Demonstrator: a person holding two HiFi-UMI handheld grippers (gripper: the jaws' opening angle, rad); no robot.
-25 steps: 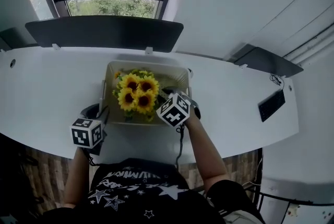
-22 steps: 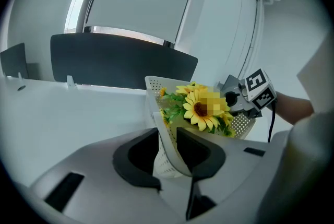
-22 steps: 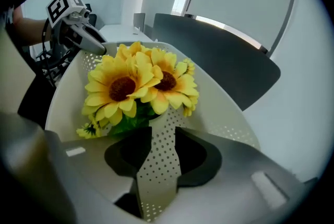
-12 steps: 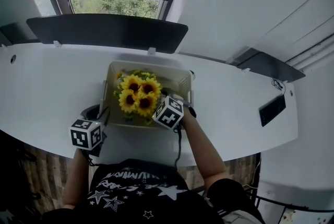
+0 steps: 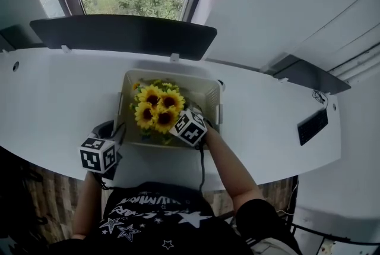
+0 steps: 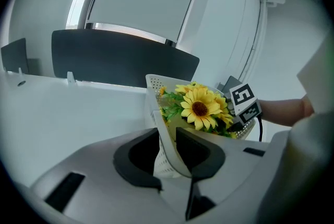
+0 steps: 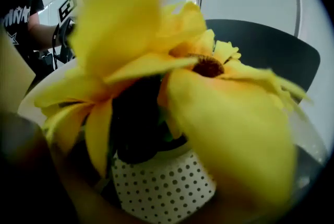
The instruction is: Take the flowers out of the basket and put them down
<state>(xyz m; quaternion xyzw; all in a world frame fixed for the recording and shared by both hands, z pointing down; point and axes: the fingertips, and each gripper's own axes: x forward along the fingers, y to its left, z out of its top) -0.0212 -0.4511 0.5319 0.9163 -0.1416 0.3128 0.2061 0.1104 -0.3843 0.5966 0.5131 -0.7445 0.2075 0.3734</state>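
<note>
Gripping the near left corner of the basket (image 5: 205,79), the left tongs (image 6: 168,147) have their jaws closed on its perforated wall, at the lower left of the head view. This white basket stands on the pale surface (image 5: 59,93), in the middle of the frame. The flowers (image 5: 157,108), yellow sunflowers with green leaves, lie inside it, in its left half. The right tongs (image 5: 181,122) are at the lower right edge of the bunch, pushed in among the flowers. Yellow fills the right gripper view, so I cannot tell how wide these jaws stand.
</note>
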